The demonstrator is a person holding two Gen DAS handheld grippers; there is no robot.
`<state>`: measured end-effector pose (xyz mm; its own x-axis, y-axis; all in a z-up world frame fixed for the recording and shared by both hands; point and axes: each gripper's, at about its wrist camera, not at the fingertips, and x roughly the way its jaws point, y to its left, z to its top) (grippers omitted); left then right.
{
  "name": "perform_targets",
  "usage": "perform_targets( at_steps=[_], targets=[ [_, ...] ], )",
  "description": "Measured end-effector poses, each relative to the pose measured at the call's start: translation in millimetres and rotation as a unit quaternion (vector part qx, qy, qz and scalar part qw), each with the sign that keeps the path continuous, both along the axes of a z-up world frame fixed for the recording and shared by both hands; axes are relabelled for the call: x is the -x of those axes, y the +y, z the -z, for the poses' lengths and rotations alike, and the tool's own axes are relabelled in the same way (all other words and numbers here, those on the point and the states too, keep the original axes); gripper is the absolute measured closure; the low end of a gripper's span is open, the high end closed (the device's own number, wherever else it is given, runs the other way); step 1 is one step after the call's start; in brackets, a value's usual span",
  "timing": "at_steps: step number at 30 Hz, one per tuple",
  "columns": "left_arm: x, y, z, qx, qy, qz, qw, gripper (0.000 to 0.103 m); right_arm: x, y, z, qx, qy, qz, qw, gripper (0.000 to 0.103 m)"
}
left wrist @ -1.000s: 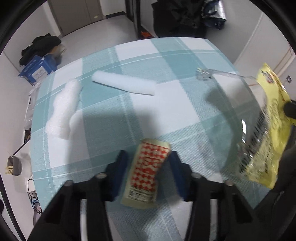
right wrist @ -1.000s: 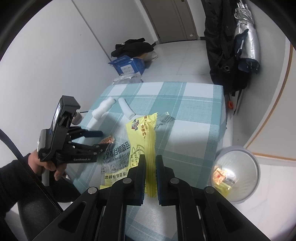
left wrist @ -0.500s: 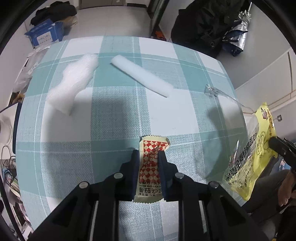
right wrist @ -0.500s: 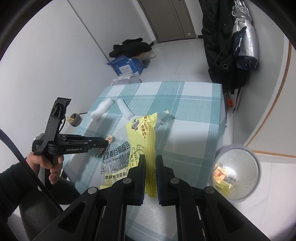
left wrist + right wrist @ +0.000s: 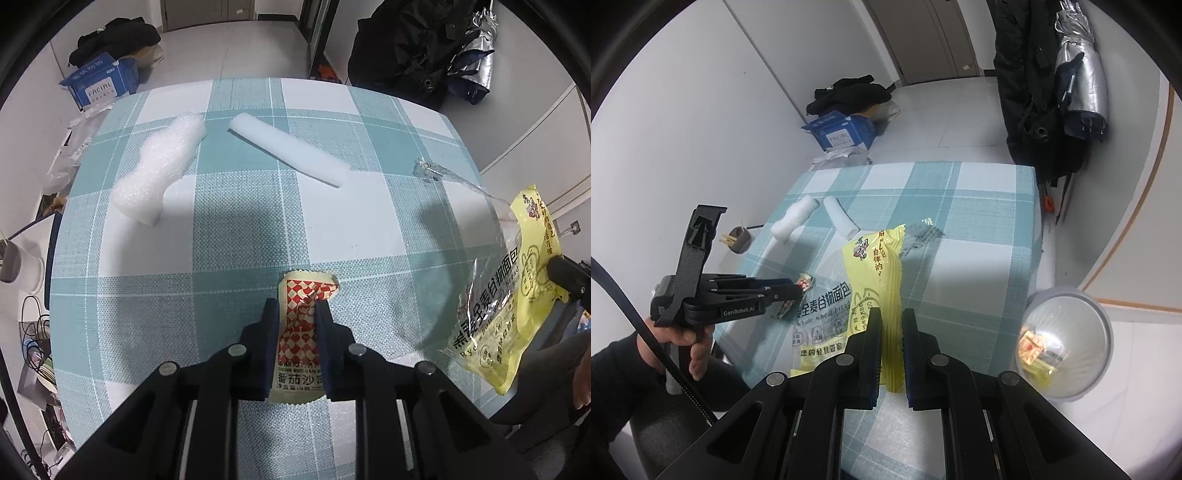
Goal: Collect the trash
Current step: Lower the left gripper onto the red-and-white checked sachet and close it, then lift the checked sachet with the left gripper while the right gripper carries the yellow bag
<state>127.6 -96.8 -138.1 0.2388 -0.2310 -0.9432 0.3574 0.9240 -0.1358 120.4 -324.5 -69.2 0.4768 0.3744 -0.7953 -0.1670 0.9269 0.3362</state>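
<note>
- left wrist view: our left gripper [image 5: 296, 306] is clenched on the red-checked sauce packet [image 5: 301, 332], held above the near part of the checked table [image 5: 388, 122]. the white foam roll [image 5: 288, 149] and bubble wrap piece [image 5: 159, 173] lie farther back on the table.
- right wrist view: our right gripper [image 5: 891, 321] is clamped on the yellow bread bag [image 5: 864, 291] over the table's near edge. the bin [image 5: 1067, 332] stands on the floor just right of the table.
- judgement: we should keep both grips firm and carry each item fully over the bin before letting go.
</note>
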Motion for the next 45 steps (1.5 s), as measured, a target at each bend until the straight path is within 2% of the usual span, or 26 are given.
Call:
perform_targets(
  at_steps=[8, 21, 29, 34, 40, 45],
  targets=[
    [5, 2, -7, -0.02, -0.019, 0.0, 0.9996, 0.089, 1, -5, 0, -0.002, 0.0, 0.012, 1.0, 0.094],
    [15, 8, -34, -0.001, -0.082, -0.013, 0.9966, 0.089, -1, 2, 0, 0.003, -0.001, 0.011, 1.0, 0.094],
    [22, 18, -49, 0.04, -0.093, -0.022, 0.9946, 0.089, -1, 15, -4, 0.013, -0.012, 0.011, 1.0, 0.094],
    [25, 32, -60, 0.078, -0.099, -0.035, 0.9914, 0.089, -2, 19, -3, 0.023, -0.007, 0.017, 1.0, 0.094],
    [30, 48, -78, 0.119, -0.121, -0.05, 0.9843, 0.089, 1, 25, -7, 0.022, -0.005, 0.022, 0.999, 0.094],
    [34, 53, -97, 0.136, -0.15, -0.06, 0.9774, 0.089, 1, 30, -18, 0.021, -0.014, 0.026, 0.999, 0.094]
  ],
)
